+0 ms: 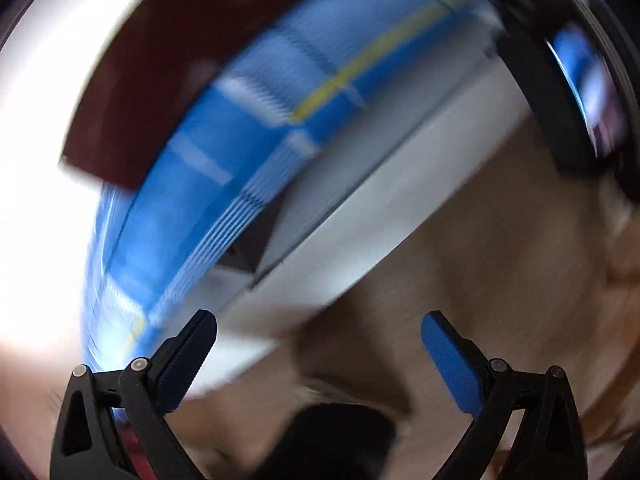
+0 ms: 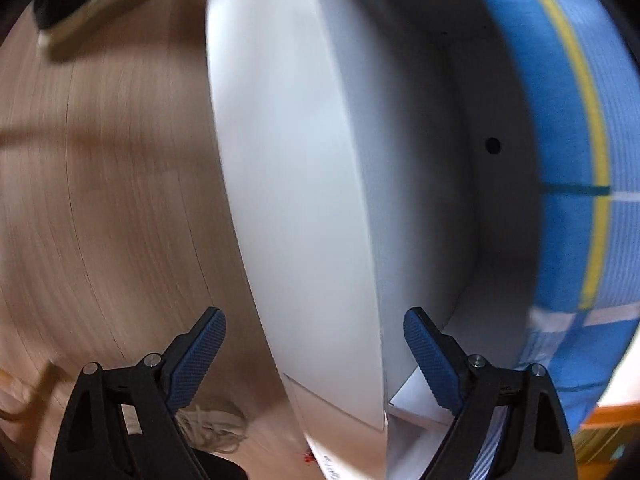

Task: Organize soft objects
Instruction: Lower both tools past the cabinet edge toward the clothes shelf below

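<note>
A blue checked cloth with a yellow stripe [image 1: 224, 148] arcs across the upper left of the blurred left wrist view. It also runs down the right side [image 2: 568, 160] of the right wrist view. My left gripper [image 1: 319, 318] is open over wooden floor and the edge of a white panel [image 1: 380, 200], with nothing between its blue pads. My right gripper [image 2: 314, 312] is open too. The white panel [image 2: 300, 160] passes behind the gap between its fingers, and neither pad presses on it. The cloth lies beyond the right finger.
Light wooden floor [image 2: 100, 200] fills the left of the right wrist view. A shoe [image 2: 92, 4] lies at the top left and a laced shoe [image 2: 216, 428] sits near the left finger. A dark red band [image 1: 160, 60] lies above the cloth, and a black shape [image 1: 332, 440] sits low.
</note>
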Demonstrator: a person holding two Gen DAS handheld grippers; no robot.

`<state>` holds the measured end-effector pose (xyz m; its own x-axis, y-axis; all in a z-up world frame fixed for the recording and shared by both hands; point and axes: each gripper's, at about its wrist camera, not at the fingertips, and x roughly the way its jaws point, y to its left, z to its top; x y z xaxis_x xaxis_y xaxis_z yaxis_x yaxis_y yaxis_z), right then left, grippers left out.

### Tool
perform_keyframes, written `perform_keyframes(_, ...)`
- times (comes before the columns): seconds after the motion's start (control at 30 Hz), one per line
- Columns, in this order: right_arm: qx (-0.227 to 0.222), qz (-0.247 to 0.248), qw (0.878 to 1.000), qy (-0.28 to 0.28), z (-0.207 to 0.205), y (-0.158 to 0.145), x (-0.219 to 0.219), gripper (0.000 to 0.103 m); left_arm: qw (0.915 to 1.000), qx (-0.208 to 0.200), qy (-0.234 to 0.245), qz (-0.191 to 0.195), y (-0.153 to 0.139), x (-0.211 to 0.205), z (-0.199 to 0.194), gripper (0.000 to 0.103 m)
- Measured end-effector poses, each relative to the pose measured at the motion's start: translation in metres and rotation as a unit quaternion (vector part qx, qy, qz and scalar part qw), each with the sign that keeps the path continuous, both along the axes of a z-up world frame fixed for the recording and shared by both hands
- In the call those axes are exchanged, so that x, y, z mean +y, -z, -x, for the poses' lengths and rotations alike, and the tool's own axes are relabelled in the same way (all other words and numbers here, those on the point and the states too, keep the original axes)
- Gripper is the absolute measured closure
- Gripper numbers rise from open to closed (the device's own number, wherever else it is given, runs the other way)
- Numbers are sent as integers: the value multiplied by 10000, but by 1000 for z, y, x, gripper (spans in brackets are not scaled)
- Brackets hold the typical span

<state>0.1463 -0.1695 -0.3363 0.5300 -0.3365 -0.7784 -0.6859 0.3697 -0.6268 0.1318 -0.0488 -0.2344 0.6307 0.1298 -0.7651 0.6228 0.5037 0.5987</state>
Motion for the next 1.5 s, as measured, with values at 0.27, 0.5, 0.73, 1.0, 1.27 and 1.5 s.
perform_keyframes(0.27,255,-2,9993,-272,-6,2,6,19,9734,-146,1981,-1146,45,-11,-2,0)
perform_keyframes(0.5,219,77,9991,-366,-15,1,15,27,9639,340,2304,-1291,76,-24,-34,0)
perform_keyframes(0.73,265,164,9984,-477,-9,19,-2,27,9552,706,2410,-1568,99,-38,-59,0)
perform_keyframes(1.0,351,430,9948,-856,-6,28,-7,26,9482,799,2452,-1854,121,-30,-64,0)
perform_keyframes(1.27,517,301,9940,-915,-4,27,-4,26,9496,1008,2413,-1730,116,-30,-60,0)
perform_keyframes(1.5,574,314,9936,-919,16,22,6,26,9381,1087,2640,-1962,116,-21,-33,0)
